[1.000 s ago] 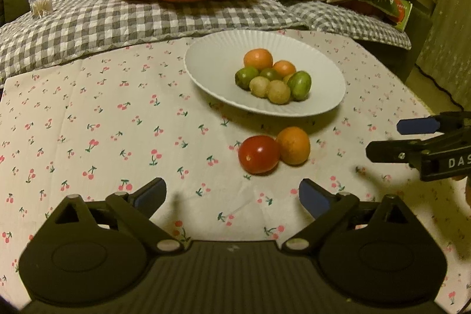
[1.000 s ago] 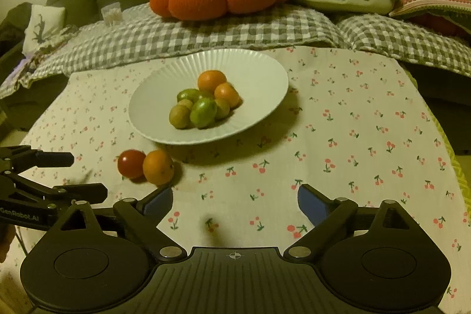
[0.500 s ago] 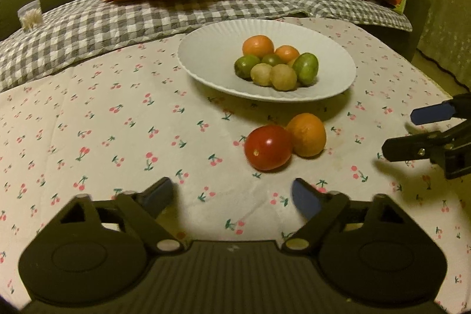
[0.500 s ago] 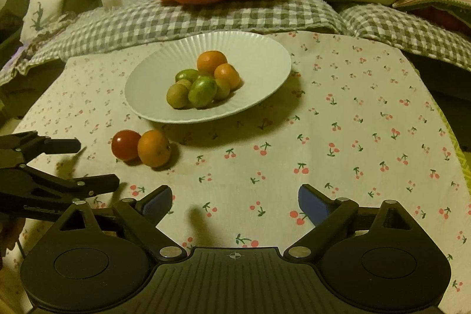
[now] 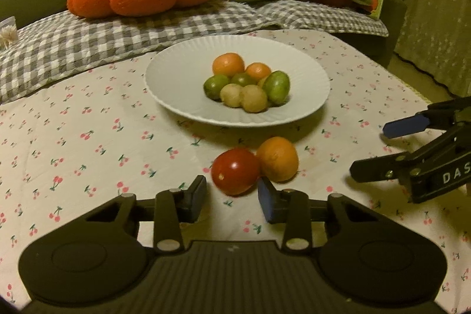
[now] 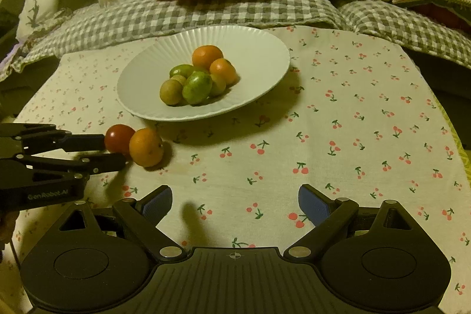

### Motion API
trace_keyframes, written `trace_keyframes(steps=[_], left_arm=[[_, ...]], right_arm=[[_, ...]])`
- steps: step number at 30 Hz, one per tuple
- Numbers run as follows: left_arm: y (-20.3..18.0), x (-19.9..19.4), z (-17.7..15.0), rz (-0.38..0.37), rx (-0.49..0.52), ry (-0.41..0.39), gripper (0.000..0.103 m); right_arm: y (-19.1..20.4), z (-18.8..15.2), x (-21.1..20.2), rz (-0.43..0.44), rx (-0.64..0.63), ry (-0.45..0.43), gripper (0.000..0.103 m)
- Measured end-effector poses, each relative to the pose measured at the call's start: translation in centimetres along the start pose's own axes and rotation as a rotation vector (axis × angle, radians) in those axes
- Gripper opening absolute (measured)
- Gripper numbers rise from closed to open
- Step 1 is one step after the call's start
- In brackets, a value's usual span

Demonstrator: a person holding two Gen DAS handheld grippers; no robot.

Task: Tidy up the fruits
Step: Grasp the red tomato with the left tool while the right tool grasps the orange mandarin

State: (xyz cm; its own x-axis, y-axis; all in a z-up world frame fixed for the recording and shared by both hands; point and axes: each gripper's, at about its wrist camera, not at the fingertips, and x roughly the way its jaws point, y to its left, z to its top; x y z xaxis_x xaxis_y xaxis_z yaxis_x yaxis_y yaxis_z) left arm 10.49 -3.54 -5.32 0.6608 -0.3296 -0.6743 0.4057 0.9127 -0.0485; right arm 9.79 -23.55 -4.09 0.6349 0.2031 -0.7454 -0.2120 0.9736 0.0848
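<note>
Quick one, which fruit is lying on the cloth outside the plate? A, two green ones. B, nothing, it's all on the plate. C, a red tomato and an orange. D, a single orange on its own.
C: the tomato and the orange sit side by side on the cloth in front of the plate, just ahead of the left gripper.

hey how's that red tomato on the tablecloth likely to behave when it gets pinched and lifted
The red tomato looks round and glossy, so it may slip or roll. It touches the orange fruit, which could get nudged. The left gripper, jaws just closing, isn't pressing it yet.
</note>
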Motion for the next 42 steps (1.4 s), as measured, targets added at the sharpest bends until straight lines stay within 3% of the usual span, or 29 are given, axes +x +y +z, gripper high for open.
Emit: trace_keyframes(steps=[18, 42], left_arm=[[0.2, -0.7, 0.3, 0.023, -0.012, 0.014, 0.034], [3.6, -3.6, -1.1, 0.082, -0.043, 0.017, 0.034]], right_arm=[[1.1, 0.3, 0.1, 0.011, -0.019, -0.003, 0.094], [6.7, 1.6, 2.3, 0.083, -0.090, 0.011, 0.092]])
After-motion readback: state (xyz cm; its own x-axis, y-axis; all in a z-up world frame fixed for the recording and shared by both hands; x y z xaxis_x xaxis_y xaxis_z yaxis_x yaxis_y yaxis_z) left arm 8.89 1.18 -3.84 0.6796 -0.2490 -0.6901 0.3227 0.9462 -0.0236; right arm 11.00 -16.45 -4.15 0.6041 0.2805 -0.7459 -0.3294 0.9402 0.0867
